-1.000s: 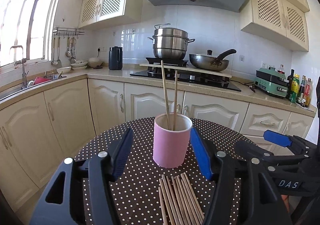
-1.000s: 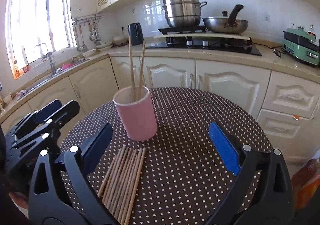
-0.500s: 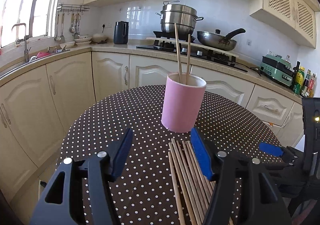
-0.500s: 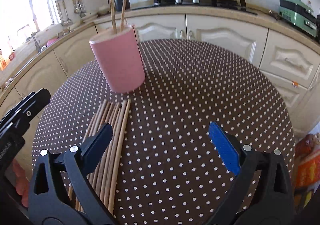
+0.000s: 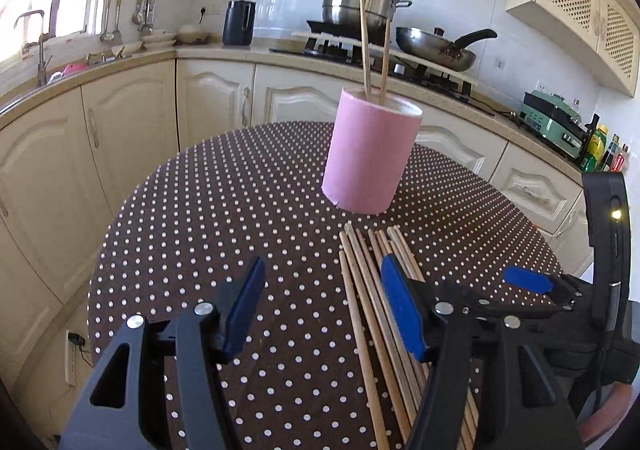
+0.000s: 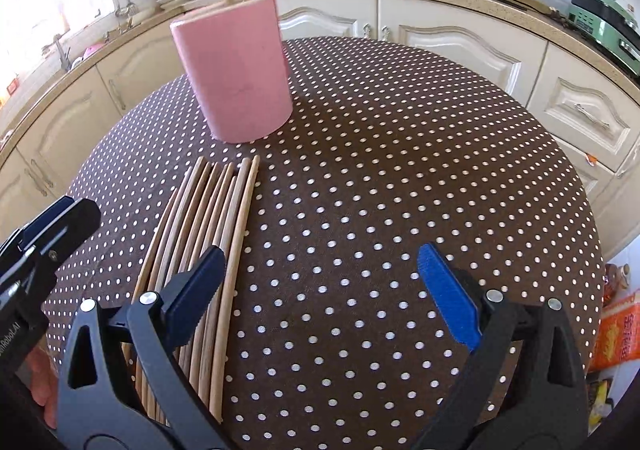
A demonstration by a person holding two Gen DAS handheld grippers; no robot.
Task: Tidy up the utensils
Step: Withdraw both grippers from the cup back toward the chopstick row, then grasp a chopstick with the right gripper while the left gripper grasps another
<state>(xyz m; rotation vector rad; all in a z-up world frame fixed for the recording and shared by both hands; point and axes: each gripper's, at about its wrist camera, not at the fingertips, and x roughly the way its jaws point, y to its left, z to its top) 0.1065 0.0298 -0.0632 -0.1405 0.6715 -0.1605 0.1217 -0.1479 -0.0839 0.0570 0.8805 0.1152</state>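
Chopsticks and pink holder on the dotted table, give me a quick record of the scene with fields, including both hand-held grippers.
table: round, brown cloth with white dots
pink holder: upright on the table
in holder: two chopsticks, standing
loose chopsticks: bundle lying flat in front of the holder
left hand-held gripper: open, empty, just left of the bundle
right hand-held gripper: open, empty, just right of the bundle

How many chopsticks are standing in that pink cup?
2. Both chopsticks stand upright side by side in the pink cup; their lower ends are hidden inside. More lie loose on the polka-dot table.
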